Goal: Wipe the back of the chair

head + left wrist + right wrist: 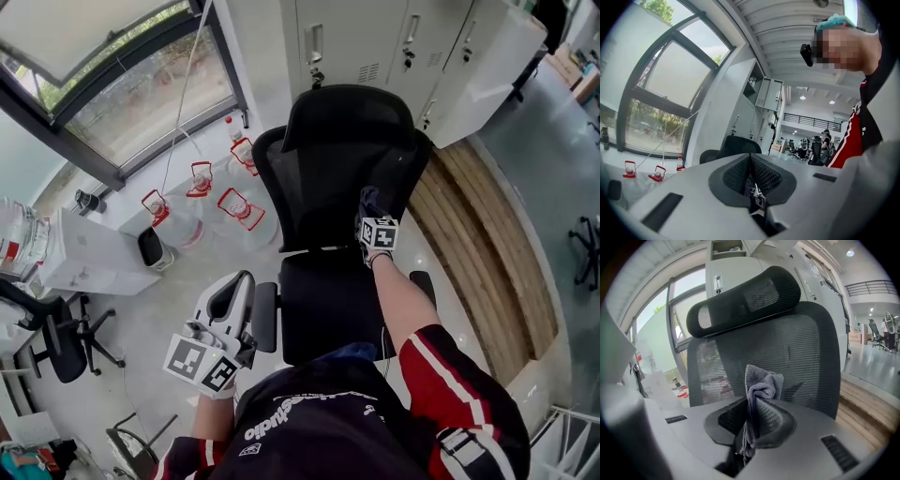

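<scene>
A black office chair stands in front of me, its mesh back point(323, 183) and headrest point(347, 114) upright beyond the seat point(323, 309). My right gripper point(371, 208) is shut on a grey cloth point(759, 387) and sits low on the inner face of the mesh back point(787, 348), at its right side. The cloth point(368, 199) pokes up past the jaws toward the mesh. My left gripper point(225, 305) hangs at the lower left beside the chair's armrest point(265, 317), jaws shut with nothing between them point(752, 180), pointing up at the window.
Several clear water jugs with red handles point(202, 192) stand on the floor left of the chair, under the window point(122, 84). Grey lockers point(375, 42) are behind the chair. A wooden strip point(487, 253) runs along the right. Another black chair point(56, 337) is at the far left.
</scene>
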### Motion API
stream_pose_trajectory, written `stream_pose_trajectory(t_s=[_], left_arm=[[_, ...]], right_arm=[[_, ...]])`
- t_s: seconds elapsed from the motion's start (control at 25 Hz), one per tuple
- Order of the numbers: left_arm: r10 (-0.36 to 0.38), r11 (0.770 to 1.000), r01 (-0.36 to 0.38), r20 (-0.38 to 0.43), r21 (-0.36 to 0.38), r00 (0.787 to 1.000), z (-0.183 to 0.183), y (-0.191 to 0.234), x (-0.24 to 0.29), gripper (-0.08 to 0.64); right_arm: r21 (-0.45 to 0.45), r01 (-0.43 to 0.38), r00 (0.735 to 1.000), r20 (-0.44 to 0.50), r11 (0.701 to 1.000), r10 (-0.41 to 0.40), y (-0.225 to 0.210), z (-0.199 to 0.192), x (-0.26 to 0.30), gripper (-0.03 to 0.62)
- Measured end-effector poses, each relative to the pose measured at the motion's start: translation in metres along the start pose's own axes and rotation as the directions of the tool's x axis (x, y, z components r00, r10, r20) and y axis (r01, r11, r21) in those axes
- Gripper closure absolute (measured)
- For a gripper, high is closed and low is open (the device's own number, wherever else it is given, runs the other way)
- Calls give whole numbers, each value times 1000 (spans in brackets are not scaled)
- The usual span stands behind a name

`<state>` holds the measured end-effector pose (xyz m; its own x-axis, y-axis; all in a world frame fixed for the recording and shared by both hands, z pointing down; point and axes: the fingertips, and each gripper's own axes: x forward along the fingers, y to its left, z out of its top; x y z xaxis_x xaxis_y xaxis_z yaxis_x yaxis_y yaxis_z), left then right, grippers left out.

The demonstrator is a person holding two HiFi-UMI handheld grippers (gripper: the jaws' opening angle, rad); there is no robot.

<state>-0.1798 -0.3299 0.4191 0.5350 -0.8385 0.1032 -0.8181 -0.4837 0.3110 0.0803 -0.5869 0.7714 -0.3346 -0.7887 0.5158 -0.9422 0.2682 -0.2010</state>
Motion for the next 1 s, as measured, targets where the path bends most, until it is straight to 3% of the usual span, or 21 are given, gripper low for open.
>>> stream_pose_trajectory(t_s=[0.44,1.0], left_arm=[[88,996,-88,41,-6,995,8,29,-34,535],[185,983,-184,41,-21,982,0,53,-68,535]], right_arm=[[-58,-172,985,-25,983,170,125,-2,35,538],[-102,-361,932,-64,927,356,255,-13,64,538]])
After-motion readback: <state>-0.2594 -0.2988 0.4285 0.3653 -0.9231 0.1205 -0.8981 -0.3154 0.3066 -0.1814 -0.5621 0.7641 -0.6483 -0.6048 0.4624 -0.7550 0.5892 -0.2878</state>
